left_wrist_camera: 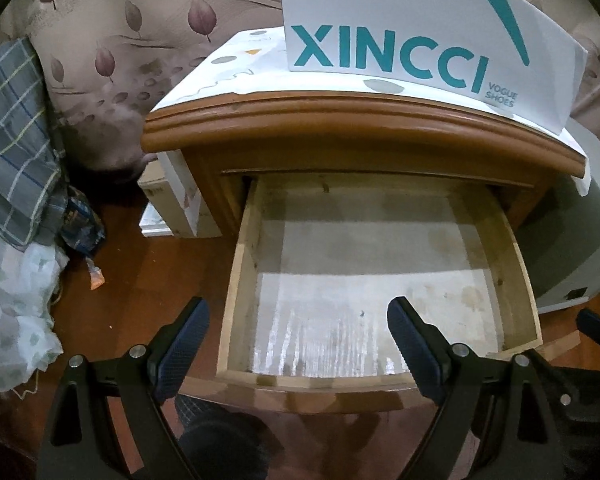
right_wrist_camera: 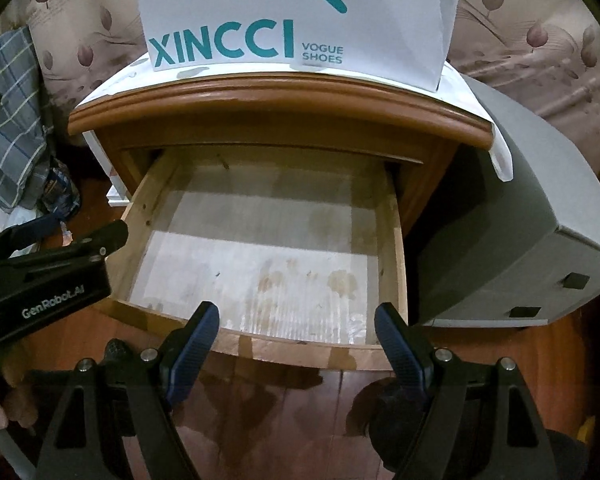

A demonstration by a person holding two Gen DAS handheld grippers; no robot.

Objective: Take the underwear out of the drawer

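The wooden drawer (left_wrist_camera: 236,280) of the nightstand is pulled out, and its pale, stained bottom (right_wrist_camera: 260,264) lies bare. I see no underwear in it or anywhere else in either view. My left gripper (left_wrist_camera: 298,308) hangs open over the drawer's front left corner with nothing between its fingers. It also shows from the side as the left gripper (right_wrist_camera: 72,230) at the drawer's left wall. My right gripper (right_wrist_camera: 297,310) is open over the front edge of the drawer, also holding nothing.
A white XINCCI shoe box (left_wrist_camera: 400,40) stands on the nightstand top (right_wrist_camera: 280,100). A grey box (right_wrist_camera: 520,240) sits close on the right. Plaid cloth (left_wrist_camera: 12,140) and white boxes (left_wrist_camera: 172,208) lie left on the wooden floor. A dark knob (right_wrist_camera: 392,412) shows below the drawer front.
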